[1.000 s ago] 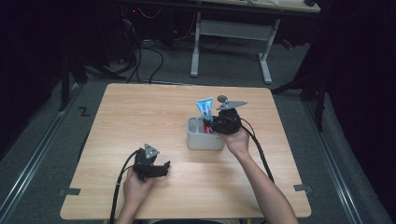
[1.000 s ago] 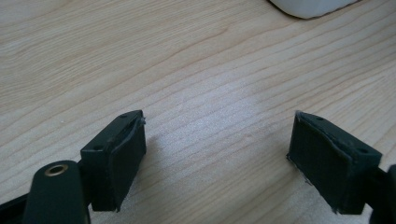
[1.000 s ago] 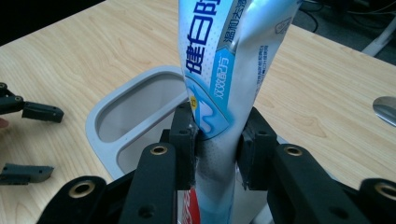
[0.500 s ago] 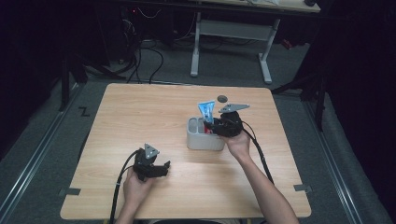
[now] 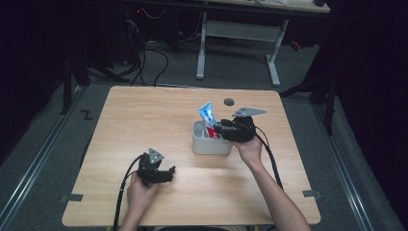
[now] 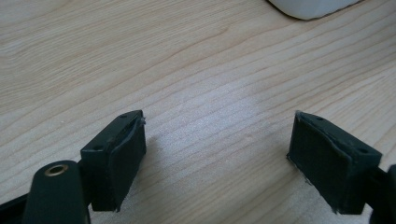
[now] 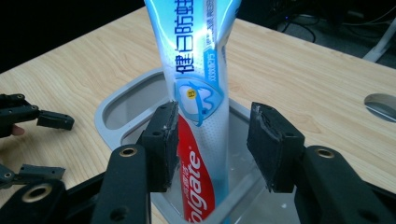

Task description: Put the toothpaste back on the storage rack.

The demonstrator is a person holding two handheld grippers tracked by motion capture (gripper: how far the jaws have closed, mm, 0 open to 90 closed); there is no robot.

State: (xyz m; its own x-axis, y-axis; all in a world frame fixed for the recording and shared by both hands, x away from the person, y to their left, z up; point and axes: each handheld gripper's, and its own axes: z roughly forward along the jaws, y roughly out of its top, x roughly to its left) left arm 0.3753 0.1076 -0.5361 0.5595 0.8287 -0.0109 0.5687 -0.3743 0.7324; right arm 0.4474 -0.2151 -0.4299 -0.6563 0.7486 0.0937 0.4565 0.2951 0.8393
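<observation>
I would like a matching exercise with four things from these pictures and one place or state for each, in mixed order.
Things:
1. toothpaste tube
2. grey bin
3. left gripper
4. right gripper

States:
a. open, over bare wood
b. stands upright in the bin
c. jaws just opening, the tube between them
d. sits on the table, holds the tube

Pairs: 1-b, 2-d, 3-a, 4-c

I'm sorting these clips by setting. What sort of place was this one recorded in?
Probably a lab or workshop set up for recording, not a home: a bare wooden table on grey carpet, a white-legged desk behind with loose cables under it, and dark surroundings.
</observation>
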